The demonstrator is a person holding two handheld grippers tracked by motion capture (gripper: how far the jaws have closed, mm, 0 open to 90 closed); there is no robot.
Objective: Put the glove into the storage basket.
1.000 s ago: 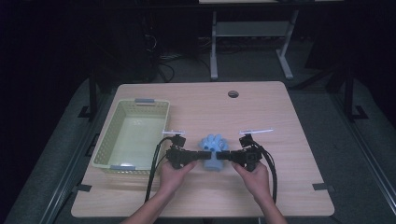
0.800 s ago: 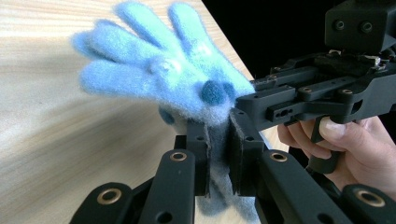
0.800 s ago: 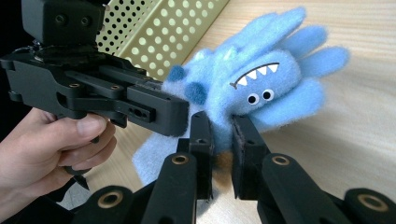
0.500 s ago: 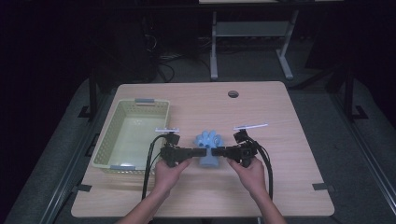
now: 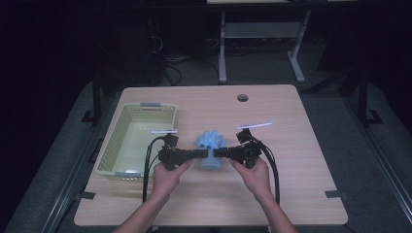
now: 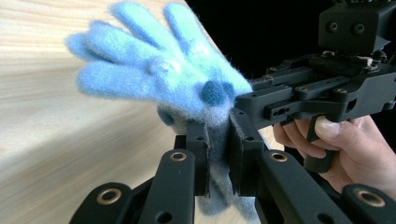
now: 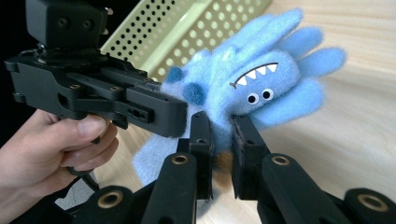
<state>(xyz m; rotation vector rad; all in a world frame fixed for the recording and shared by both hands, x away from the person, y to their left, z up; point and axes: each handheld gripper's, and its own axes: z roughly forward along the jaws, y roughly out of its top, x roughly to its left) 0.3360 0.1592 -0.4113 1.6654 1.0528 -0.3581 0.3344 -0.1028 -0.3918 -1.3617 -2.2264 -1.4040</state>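
Observation:
A fuzzy blue monster toy with splayed finger-like tufts, white teeth and small eyes hangs just above the wooden table, right of the basket. My left gripper is shut on its left side and my right gripper is shut on its right side. In the left gripper view the black jaws pinch the toy's blue fabric, with the right gripper gripping just beside them. In the right gripper view the jaws clamp the toy below its face, next to the left gripper.
A pale yellow perforated basket sits on the table's left side, close to my left hand; its wall rises behind the toy. A round cable hole lies near the far edge. Dark floor and a stand lie beyond.
Both grippers, still shut on the toy, have carried it a little to the left toward the basket and slightly upward.

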